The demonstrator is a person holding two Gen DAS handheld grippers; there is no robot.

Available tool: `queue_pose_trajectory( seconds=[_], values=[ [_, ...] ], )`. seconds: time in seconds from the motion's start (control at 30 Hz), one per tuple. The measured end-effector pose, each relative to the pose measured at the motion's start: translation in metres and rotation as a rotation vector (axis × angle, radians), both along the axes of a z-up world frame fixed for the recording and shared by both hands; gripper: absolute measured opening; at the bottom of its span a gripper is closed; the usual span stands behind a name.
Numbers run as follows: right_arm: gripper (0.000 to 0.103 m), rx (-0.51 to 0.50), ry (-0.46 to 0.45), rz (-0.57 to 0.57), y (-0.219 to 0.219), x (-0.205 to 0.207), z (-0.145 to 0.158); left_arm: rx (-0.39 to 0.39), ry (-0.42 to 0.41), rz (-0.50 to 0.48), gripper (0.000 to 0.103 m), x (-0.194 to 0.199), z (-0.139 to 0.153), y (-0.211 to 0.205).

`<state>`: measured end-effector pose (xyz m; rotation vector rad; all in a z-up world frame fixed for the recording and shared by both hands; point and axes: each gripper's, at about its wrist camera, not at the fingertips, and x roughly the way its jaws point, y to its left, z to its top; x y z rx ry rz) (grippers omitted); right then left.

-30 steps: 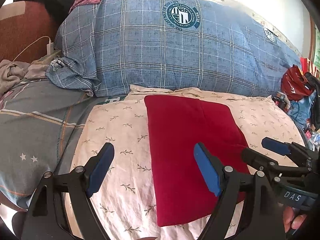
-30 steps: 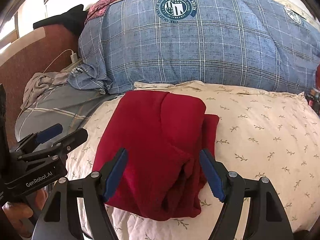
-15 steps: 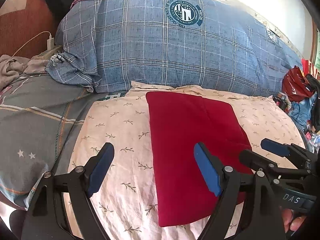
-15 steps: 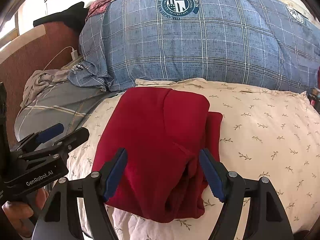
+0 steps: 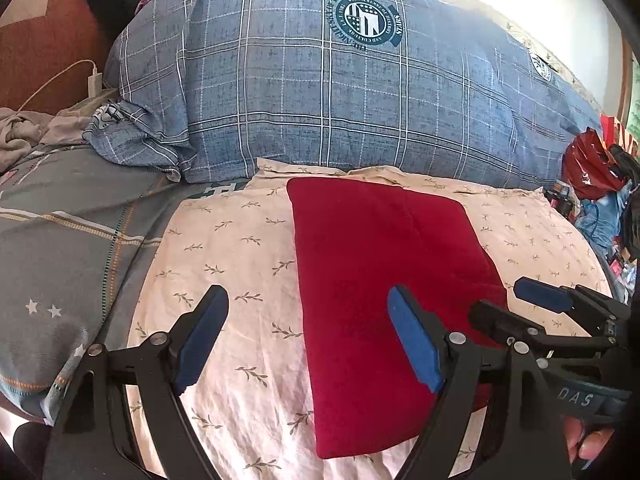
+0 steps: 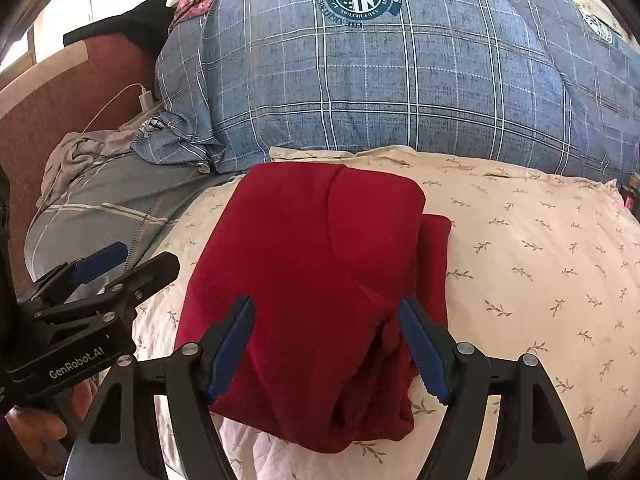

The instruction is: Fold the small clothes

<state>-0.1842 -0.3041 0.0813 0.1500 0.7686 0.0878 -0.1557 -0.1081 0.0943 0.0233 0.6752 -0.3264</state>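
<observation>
A dark red garment (image 5: 372,264) lies folded into a rectangle on a cream leaf-print pillow (image 5: 240,264). In the right wrist view the garment (image 6: 312,272) shows a folded layer on top and loose bunched folds at its near right corner. My left gripper (image 5: 308,340) is open and empty, held above the garment's left edge. My right gripper (image 6: 326,346) is open and empty, held above the garment's near end. The right gripper also shows in the left wrist view (image 5: 520,304), and the left gripper in the right wrist view (image 6: 124,264).
A big blue plaid duvet (image 5: 340,100) is piled behind the pillow. Grey bedding (image 5: 68,232) lies to the left, with a white charger and cable (image 5: 94,80) by the brown headboard. Red bags and clutter (image 5: 588,164) sit at the far right.
Both grippers have drifted slightly back and up from the garment and stay open. The garment has not moved.
</observation>
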Motion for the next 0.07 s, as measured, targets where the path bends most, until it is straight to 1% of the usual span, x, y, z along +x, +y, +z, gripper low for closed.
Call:
queue_pose_trajectory(
  seconds=[0.07],
  values=[
    [0.076,0.004,0.002,-0.012,-0.0073,0.0022,-0.0006,-0.006,0.015,0.001,0.082,0.0055,-0.0026,0.0043]
  ],
)
